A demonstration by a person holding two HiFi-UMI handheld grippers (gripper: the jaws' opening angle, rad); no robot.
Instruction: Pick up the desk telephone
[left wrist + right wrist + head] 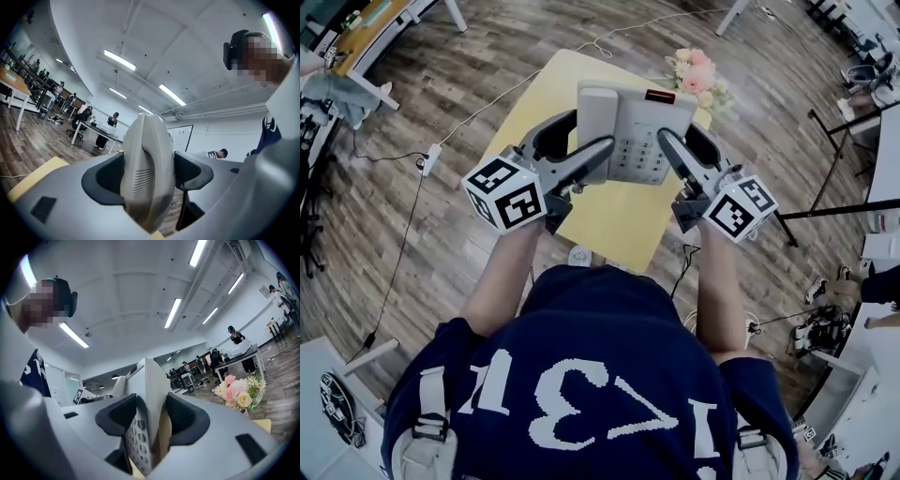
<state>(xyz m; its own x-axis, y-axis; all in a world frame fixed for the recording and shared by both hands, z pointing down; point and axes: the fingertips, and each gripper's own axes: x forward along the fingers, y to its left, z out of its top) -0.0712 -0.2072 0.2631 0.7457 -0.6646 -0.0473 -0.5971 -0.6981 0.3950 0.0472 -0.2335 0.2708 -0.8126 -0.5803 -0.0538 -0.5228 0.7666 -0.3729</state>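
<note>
The grey-white desk telephone (633,127) hangs above the yellow table (609,220), held from both sides and tilted. My left gripper (592,129) is shut on its handset side. In the left gripper view the handset's rounded edge (146,140) fills the gap of that gripper (150,174), with both dark pads against it. My right gripper (677,133) is shut on the keypad side. In the right gripper view the keypad edge of the telephone (149,380) is wedged in the right gripper (153,420). The underside of the telephone is hidden.
A bunch of pink and white flowers (696,73) stands at the table's far right corner, also seen as flowers (236,392) in the right gripper view. A white cable (487,103) runs over the wooden floor to a power strip (429,159). Desks and people fill the room behind.
</note>
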